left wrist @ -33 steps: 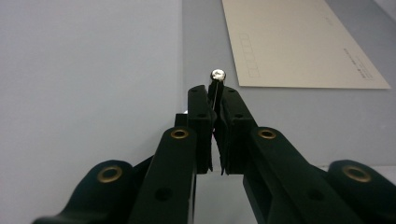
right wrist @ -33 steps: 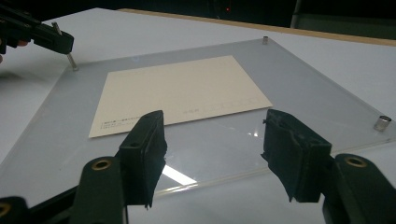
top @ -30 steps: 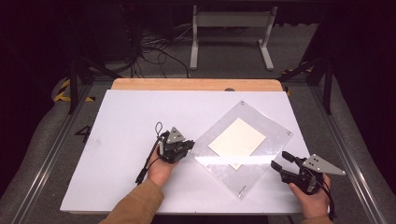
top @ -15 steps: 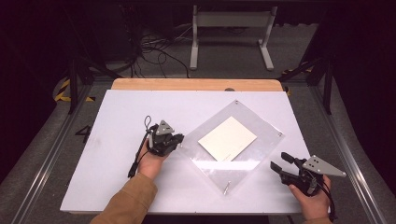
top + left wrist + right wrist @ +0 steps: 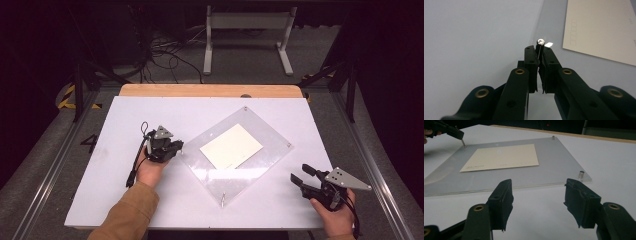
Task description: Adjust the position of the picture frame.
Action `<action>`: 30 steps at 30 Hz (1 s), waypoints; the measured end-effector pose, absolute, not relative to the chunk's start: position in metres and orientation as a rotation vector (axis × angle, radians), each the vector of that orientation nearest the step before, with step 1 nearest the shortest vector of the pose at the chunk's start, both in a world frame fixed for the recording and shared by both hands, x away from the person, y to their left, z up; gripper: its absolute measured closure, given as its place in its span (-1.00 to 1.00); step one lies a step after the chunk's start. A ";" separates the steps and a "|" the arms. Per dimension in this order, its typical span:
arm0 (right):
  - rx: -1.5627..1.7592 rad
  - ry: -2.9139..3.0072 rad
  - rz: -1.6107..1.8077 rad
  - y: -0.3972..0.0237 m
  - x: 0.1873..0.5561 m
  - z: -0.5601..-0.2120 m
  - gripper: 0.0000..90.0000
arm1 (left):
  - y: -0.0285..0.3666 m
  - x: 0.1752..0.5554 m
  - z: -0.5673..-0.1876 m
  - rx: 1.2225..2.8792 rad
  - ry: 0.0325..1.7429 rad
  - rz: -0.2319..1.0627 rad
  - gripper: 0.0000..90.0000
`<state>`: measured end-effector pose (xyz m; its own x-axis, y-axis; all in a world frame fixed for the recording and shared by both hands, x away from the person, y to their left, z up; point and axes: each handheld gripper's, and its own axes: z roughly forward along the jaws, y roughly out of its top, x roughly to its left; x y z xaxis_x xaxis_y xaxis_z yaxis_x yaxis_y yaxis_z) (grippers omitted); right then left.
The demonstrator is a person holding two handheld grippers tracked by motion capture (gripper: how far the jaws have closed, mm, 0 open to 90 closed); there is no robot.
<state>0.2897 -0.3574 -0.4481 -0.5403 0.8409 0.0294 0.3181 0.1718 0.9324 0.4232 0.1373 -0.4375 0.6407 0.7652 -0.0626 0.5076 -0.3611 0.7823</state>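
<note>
A clear acrylic plate (image 5: 260, 127) lies skewed on the white table with a cream card (image 5: 231, 146) on it. In the left gripper view the plate (image 5: 554, 25) and card (image 5: 599, 27) lie just ahead. My left gripper (image 5: 176, 148) (image 5: 538, 48) is at the plate's left corner, shut on a thin metal screw (image 5: 540, 41) that stands upright there. The right gripper view shows that screw (image 5: 463, 143) under the left gripper (image 5: 459, 135). My right gripper (image 5: 300, 174) (image 5: 539, 192) hovers open off the plate's right side, with nothing between its fingers.
Short metal posts stand at the plate's other corners: far (image 5: 245, 108) (image 5: 553, 137), right (image 5: 289, 145) (image 5: 581, 174) and near (image 5: 223, 199). The white tabletop (image 5: 125, 200) has a wooden strip (image 5: 210, 90) along its far edge. A metal stand (image 5: 247, 30) and cables lie on the floor beyond.
My left gripper has moved left and slightly away, and the plate with the card has slid left along with it. The right gripper has stayed where it was.
</note>
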 end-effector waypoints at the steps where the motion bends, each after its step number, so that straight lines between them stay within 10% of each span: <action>1: 1.087 1.951 1.357 -0.357 0.290 -0.448 -0.13 | 0.138 0.420 -0.434 2.025 0.993 0.433 0.64; 4: 1.085 1.952 1.356 -0.357 0.290 -0.448 -0.13 | 0.139 0.409 -0.425 1.985 0.979 0.480 0.03; 7: 1.090 1.953 1.356 -0.357 0.291 -0.449 -0.13 | 0.132 0.384 -0.412 1.970 0.825 0.431 -0.07; 30: 1.073 1.956 1.377 -0.352 0.295 -0.446 -0.13 | 0.029 0.308 -0.433 2.131 0.264 -0.002 -0.24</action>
